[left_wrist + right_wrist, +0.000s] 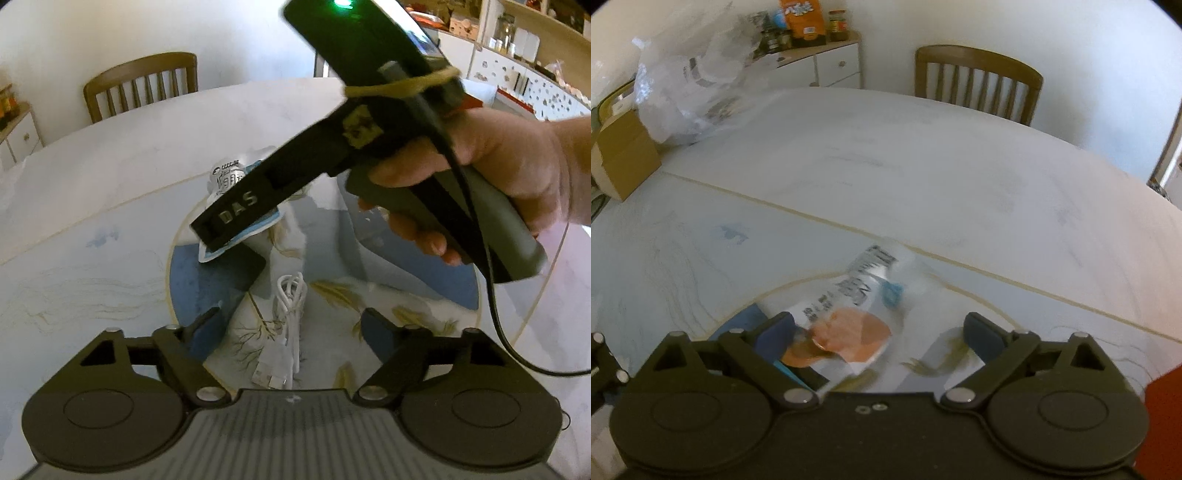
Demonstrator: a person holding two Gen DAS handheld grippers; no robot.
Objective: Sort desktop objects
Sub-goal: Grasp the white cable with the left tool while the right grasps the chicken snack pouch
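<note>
Left gripper: jaws are held wide, nothing pressed between the pads; a coiled white USB cable is seen lying on the mat in the gap between them. Right gripper: jaws are likewise spread wide, angled down over a flat printed sachet with an orange patch; the left finger is seen just beside the sachet's edge, contact cannot be told through the blur.

Surface: a pale, marble-look round table is covered in the middle by a round mat in blue and white with a gold leaf pattern. From the left wrist view, the sachet is partly hidden by the right gripper's arm, which is gripped by a hand.

Room: a wooden slatted chair is set at the far table edge against a white wall. A crumpled clear plastic bag and a cardboard box are noted at the table's left. A white cabinet carries jars and packets.
</note>
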